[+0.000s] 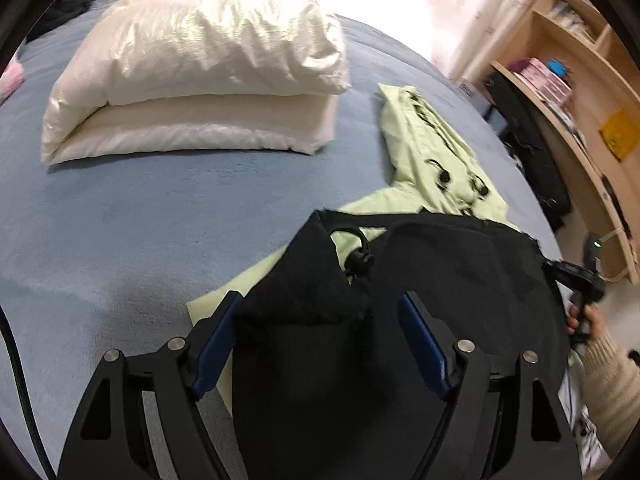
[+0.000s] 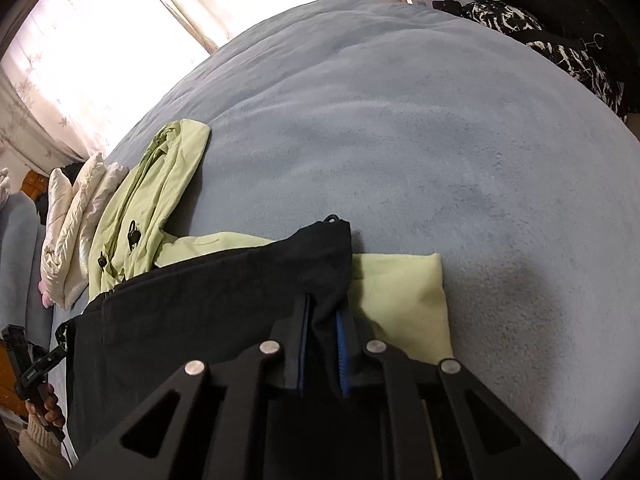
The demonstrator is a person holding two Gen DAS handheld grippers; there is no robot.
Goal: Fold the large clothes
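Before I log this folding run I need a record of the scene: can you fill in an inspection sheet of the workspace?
Surface: blue blanket covering the bed.
Job's things: black garment lying over the light green jacket.
Clutter: folded white duvet at the far side.
Grippers: left gripper open, black fabric between its pads, not pinched; right gripper shut on the black garment's corner.
Cables: black cable at the left wrist view's edge.
Surroundings: wooden shelves, curtained window, patterned black-and-white fabric.
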